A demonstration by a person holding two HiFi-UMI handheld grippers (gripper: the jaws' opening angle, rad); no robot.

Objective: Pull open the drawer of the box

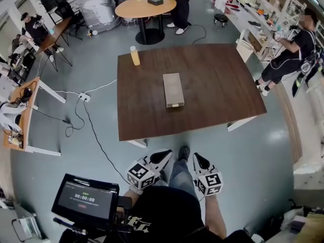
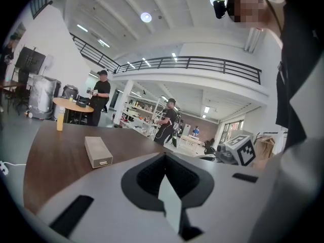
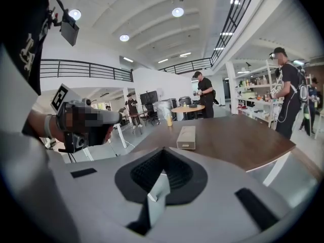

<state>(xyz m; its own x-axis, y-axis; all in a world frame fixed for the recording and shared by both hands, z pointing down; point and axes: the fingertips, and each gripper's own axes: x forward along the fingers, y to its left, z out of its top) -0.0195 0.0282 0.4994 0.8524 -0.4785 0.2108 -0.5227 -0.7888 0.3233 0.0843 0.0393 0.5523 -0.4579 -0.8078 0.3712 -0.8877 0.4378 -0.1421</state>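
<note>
Box [image 1: 173, 89] lies on table [image 1: 228, 85] in head view; gripper views show left gripper [image 2: 164, 157], right gripper [image 3: 162, 152] jaws closed, empty.

The box [image 1: 173, 89] sat about mid-table [image 1: 217, 95], centre frame in the head view, with its drawer [image 1: 175, 105] at the end facing the bottom of the frame. A bottle [image 1: 134, 55] stood at the table's upper-left corner, well apart from the box. The left gripper [image 1: 166, 155] and right gripper [image 1: 195, 157] were side by side at lower centre, below the table's edge. A round table [image 1: 145, 6] was at top centre.
</note>
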